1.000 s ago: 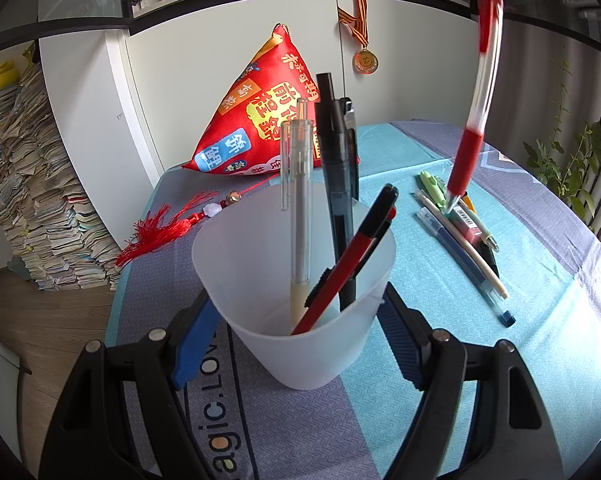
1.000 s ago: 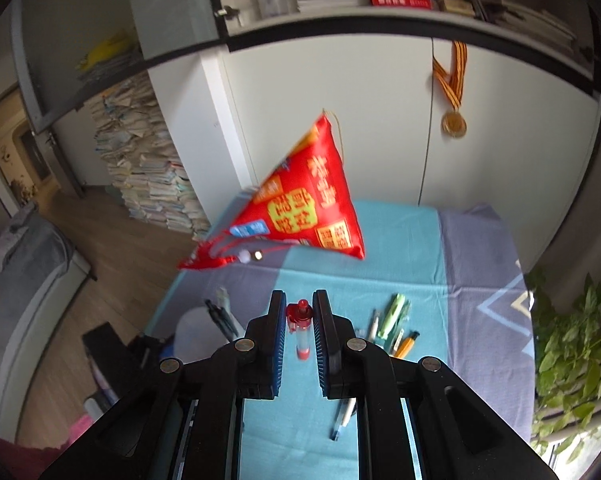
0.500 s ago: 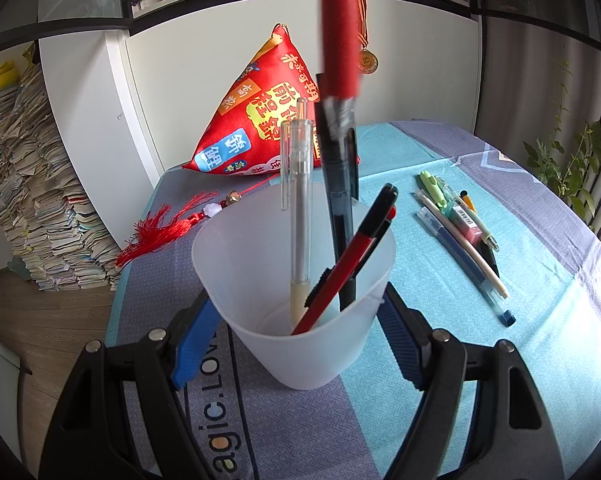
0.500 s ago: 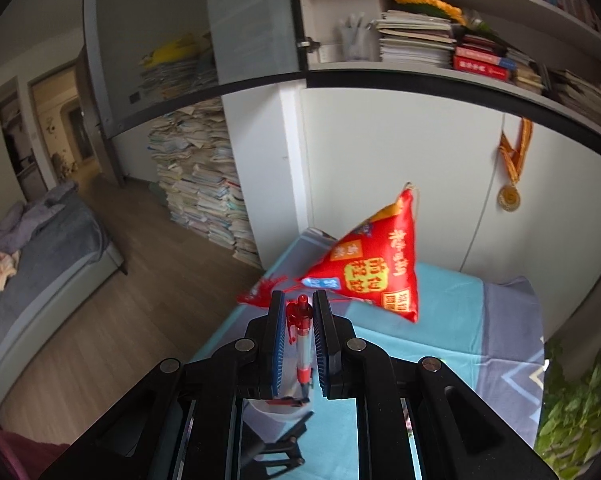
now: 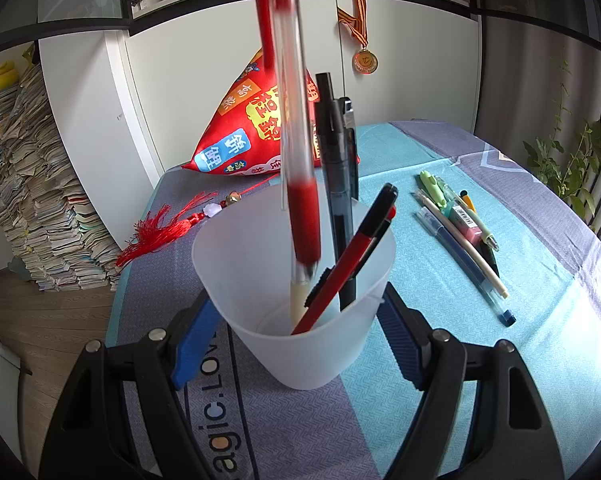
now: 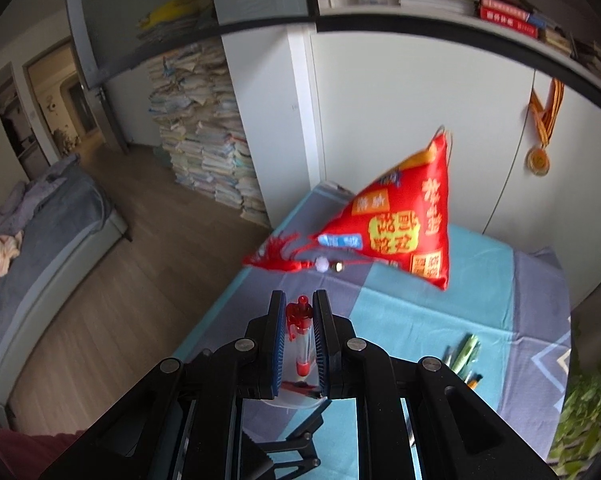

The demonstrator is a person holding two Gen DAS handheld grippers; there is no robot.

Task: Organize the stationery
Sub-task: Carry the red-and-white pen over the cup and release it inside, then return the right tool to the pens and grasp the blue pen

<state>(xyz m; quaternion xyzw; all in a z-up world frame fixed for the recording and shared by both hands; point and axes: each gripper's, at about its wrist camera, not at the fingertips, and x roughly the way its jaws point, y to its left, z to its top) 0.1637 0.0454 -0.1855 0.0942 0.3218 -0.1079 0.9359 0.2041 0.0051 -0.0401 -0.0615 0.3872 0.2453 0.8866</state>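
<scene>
Table [image 5: 440,280]: cup [image 5: 300,344], loose pens [image 5: 460,232], red pouch [image 5: 256,136].

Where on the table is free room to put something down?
Bare cloth lies between the cup and the loose pens, and also near the edge right of those pens. It is crowded behind the cup, by the red bag and tassel.

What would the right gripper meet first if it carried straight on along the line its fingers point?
Its fingers aim over the tablecloth toward the red tassel and the red pyramid cushion. The right gripper would probably reach the tassel first; depth is unclear.
</scene>
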